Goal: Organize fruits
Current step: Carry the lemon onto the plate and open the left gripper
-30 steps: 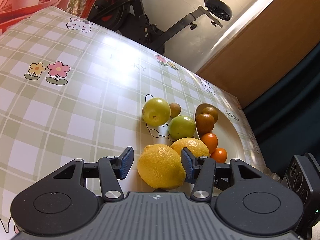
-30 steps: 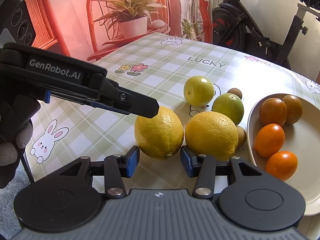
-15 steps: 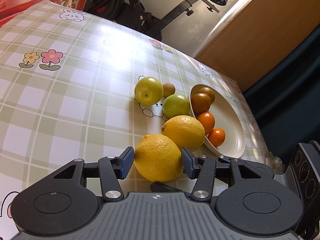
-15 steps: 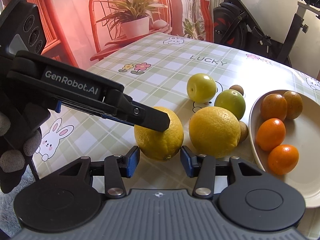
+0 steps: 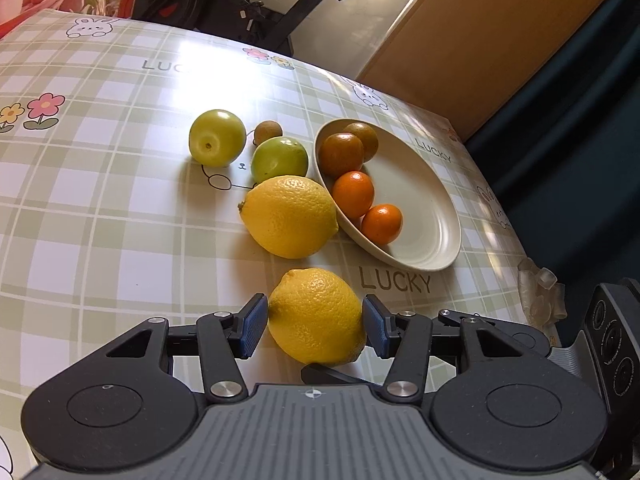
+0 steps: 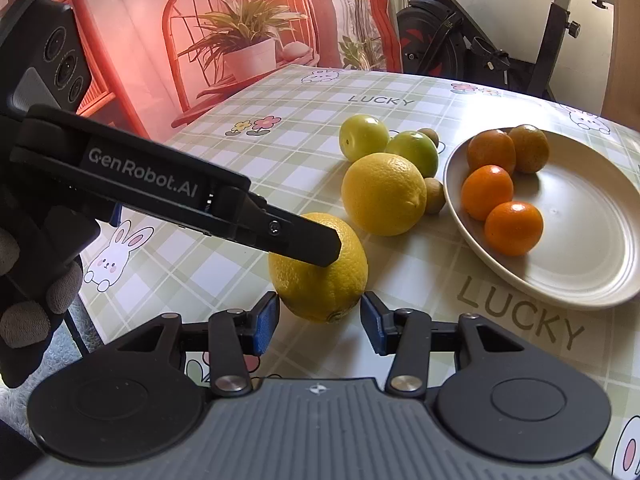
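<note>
My left gripper (image 5: pixel 314 326) is shut on a yellow lemon (image 5: pixel 316 316) and holds it just above the table; in the right wrist view its finger (image 6: pixel 296 240) presses the lemon (image 6: pixel 320 276). My right gripper (image 6: pixel 318 322) is open, its blue pads just short of that lemon. A second lemon (image 5: pixel 290 216) lies beside a cream plate (image 5: pixel 424 208) that holds several small oranges (image 5: pixel 354 194). Two green fruits (image 5: pixel 218 138) and two small brown fruits (image 5: pixel 269 132) lie behind the lemon.
The table has a green checked cloth (image 5: pixel 100 200) with "LUCKY" print. Its right edge drops off past the plate (image 6: pixel 580 240). An exercise bike (image 6: pixel 460 40) stands behind the table, a potted plant (image 6: pixel 248 48) at the back left.
My left gripper has pulled the near lemon back from the second lemon and the plate. The fruit group now sits farther off in both views.
</note>
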